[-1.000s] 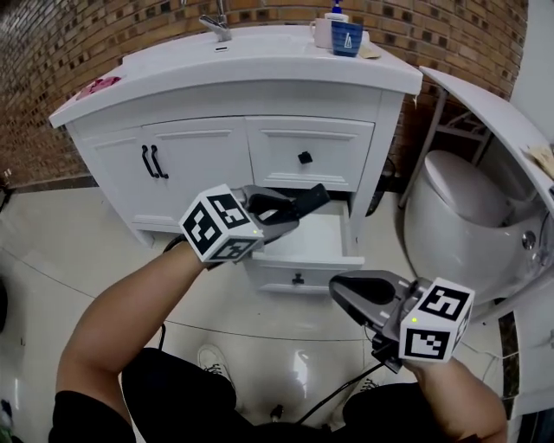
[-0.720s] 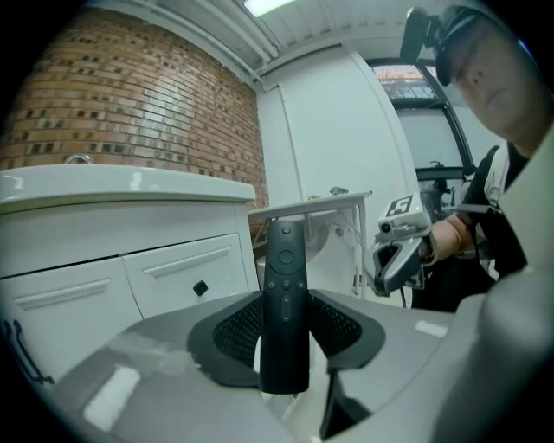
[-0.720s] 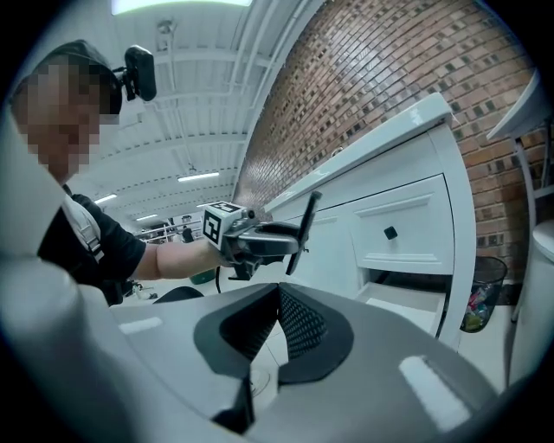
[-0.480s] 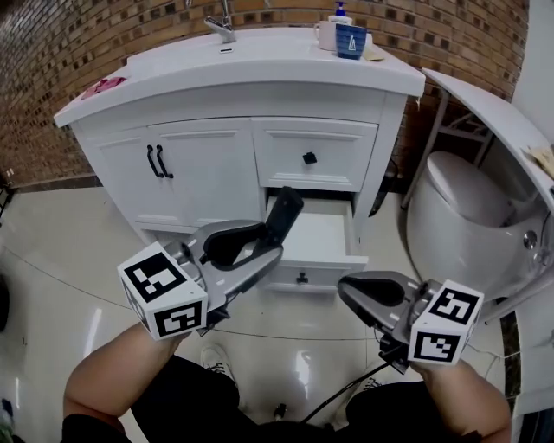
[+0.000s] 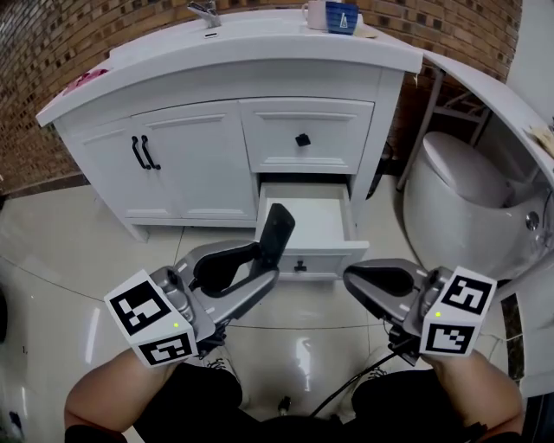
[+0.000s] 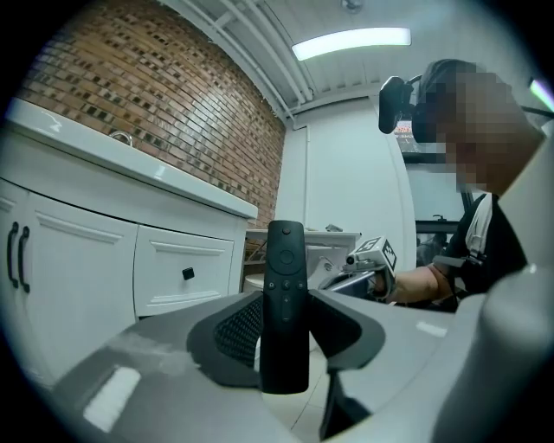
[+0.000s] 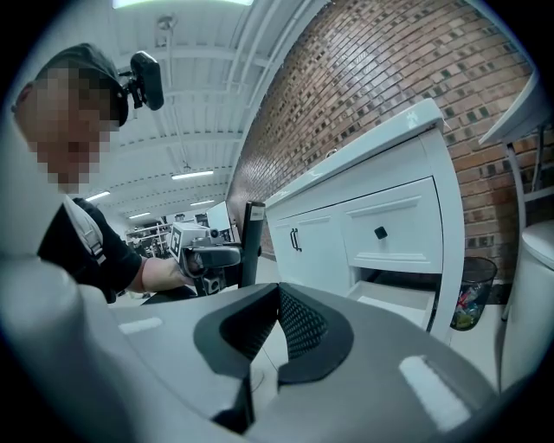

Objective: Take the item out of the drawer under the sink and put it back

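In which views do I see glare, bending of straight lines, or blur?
Head view: the floor tiles carry a bright lamp reflection, and the sink counter looks curved. Left gripper view: a dark round border; the remote is sharp. Right gripper view: the same border, and the cabinet edges bow.

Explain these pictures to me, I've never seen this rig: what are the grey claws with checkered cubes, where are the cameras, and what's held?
There is no robot: a person carries two hand-held, two-jaw grippers, and the cubes are part of them. The head view looks down from the person's head at a white sink cabinet with its lower drawer pulled open. The two gripper views come from cameras riding on each gripper. The left gripper is clamped on a black remote that sticks up between its jaws. The right gripper is shut and empty. A blue cup stands on the counter.
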The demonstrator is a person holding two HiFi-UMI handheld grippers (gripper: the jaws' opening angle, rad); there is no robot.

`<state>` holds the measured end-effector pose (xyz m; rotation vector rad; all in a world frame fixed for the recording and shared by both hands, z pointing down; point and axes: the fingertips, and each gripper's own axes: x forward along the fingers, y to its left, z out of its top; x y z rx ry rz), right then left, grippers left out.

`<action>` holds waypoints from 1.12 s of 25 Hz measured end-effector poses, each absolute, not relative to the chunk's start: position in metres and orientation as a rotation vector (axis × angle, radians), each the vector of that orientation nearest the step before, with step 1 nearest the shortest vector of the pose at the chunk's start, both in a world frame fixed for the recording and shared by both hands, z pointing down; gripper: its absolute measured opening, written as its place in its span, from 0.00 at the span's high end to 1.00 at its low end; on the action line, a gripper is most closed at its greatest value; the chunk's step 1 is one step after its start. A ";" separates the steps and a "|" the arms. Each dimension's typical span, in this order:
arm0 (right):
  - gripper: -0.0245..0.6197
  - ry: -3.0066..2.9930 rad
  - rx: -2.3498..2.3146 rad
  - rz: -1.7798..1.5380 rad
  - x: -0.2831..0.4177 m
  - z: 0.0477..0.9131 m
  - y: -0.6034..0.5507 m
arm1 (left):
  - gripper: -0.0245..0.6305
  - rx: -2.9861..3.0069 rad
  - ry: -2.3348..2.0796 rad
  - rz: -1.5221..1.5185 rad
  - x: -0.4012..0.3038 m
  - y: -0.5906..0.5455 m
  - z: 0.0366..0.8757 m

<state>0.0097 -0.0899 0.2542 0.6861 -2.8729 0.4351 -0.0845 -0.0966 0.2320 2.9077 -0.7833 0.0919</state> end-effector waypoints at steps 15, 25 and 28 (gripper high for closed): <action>0.95 -2.861 0.672 0.448 0.005 0.257 -0.089 | 0.71 2.935 -0.776 0.109 -0.086 -0.091 0.232; 0.95 -2.862 0.672 0.450 0.006 0.256 -0.089 | 0.71 2.937 -0.762 0.089 -0.083 -0.090 0.229; 0.95 -2.862 0.671 0.450 0.006 0.256 -0.089 | 0.71 2.937 -0.764 0.085 -0.083 -0.091 0.229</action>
